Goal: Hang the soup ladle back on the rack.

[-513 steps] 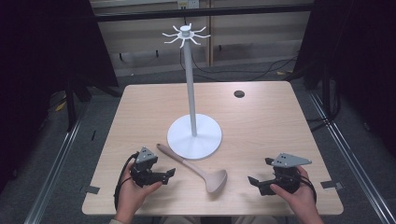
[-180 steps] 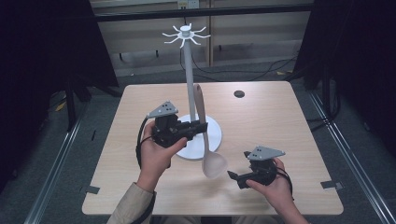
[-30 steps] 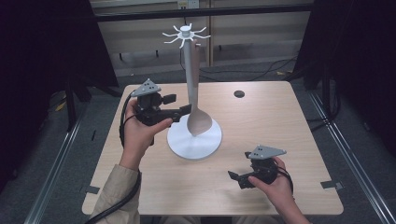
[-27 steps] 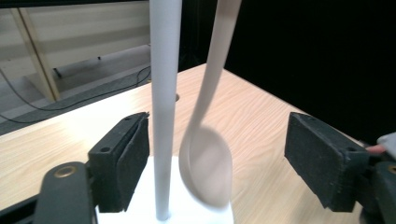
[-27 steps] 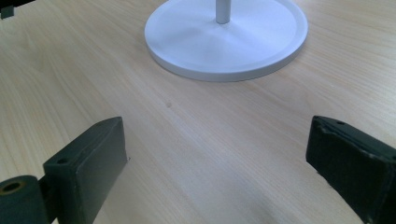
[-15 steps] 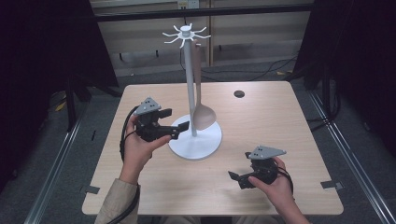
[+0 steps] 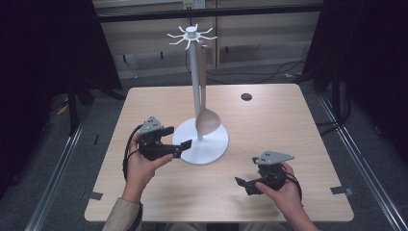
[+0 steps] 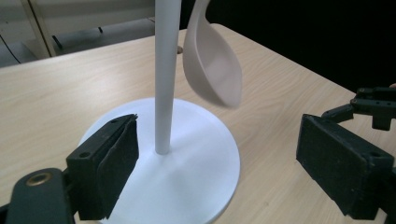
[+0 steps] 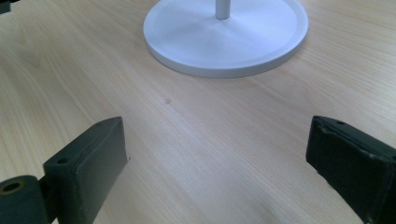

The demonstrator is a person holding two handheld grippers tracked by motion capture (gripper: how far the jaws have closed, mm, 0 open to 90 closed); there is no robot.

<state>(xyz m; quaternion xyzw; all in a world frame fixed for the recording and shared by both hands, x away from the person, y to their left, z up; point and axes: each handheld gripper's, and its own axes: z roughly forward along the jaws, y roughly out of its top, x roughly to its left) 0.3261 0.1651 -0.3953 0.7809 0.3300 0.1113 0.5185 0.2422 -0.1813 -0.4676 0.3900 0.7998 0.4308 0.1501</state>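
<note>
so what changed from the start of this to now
The spoon, which lay flat on the table in front of the stand, was picked up by the left gripper and now hangs from a hook at the stand's top, bowl down. That gripper's jaws have just been opening; they stand wide with nothing between them, lowered near the base. The right gripper, open, shifted little; the stand stayed put.

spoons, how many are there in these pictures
1. The spoon hangs from a hook at the top of the white stand, bowl down just above the stand's round base; the left gripper view shows its bowl beside the pole. None lies on the table.
</note>
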